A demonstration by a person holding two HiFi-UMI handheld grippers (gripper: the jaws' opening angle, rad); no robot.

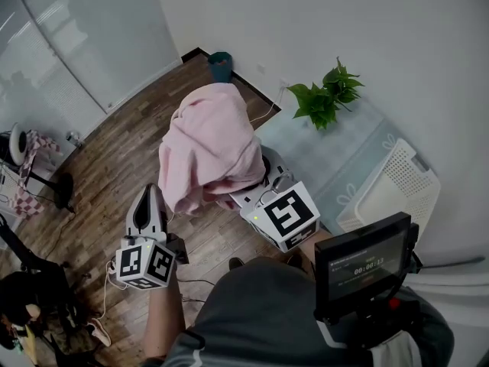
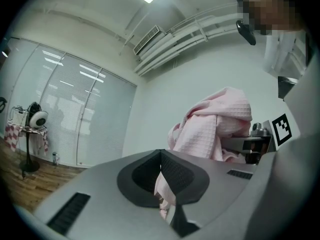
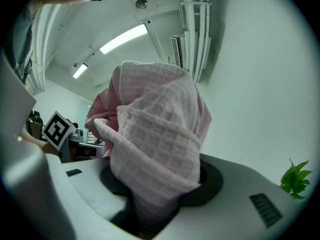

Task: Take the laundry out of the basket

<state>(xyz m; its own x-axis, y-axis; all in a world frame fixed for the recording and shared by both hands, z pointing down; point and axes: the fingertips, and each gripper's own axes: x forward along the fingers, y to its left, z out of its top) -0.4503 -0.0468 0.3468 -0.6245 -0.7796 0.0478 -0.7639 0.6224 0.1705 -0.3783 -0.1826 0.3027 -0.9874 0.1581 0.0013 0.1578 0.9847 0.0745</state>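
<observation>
Clearance is greatest to the left and ahead of the grippers, where bare wood floor (image 1: 114, 151) runs to a glass partition (image 1: 69, 44). A white wall (image 1: 397, 44) closes the far and right sides. A teal bin (image 1: 220, 66) stands in the far corner and a plant (image 1: 325, 94) stands by the wall. Clutter and a stand (image 1: 34, 167) occupy the left edge, with a cable (image 1: 107, 281) on the floor near the person. The basket (image 1: 397, 186) is white and perforated. It sits at the right against the wall, on a pale blue sheet (image 1: 321, 151). The cloth (image 1: 210, 144) is pink waffle weave. It is out of the basket, well apart from it, and held in the air between the two grippers. The right gripper (image 3: 150, 209) is clenched on a thick bunch of the cloth, and the bulk is heaped over and above its jaws. The left gripper (image 1: 151, 201) is clamped on a thin corner of the cloth, which hangs between its pads (image 2: 177, 176). In the head view the long axis of the cloth runs from the left gripper away from the person, toward the far corner. The wide, rounded end points at the bin and the narrow tail points at the left gripper.
</observation>
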